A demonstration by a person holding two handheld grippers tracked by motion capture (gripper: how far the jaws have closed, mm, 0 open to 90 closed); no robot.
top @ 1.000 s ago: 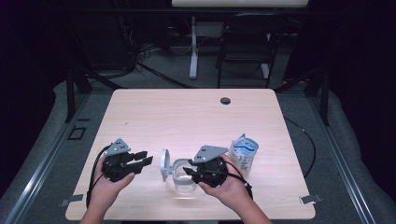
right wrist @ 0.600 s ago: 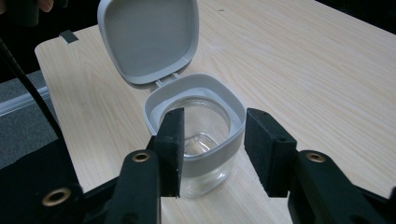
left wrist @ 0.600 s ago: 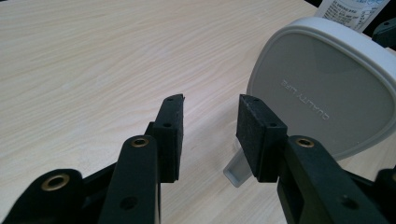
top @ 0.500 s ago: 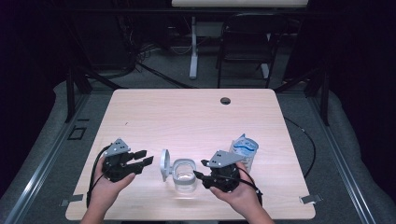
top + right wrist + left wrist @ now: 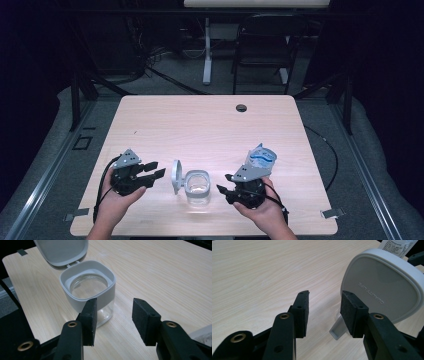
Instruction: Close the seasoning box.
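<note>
1. One clear glass jar with a grey square collar (image 5: 198, 186) is standing near the wooden table (image 5: 210, 125)'s front edge, its grey hinged lid (image 5: 176, 176) flipped up.
2. Left gripper (image 5: 150, 171) is hovering beside the lid, jaws apart, empty.
3. Right gripper (image 5: 225, 184), having just opened its jaws, is sitting beside the jar, gripping nothing.
4. Behind the right gripper, a blue-labelled plastic packet (image 5: 262, 158) is resting.

Dim room, wooden table (image 5: 210, 125), grey floor (image 5: 60, 150)
</note>
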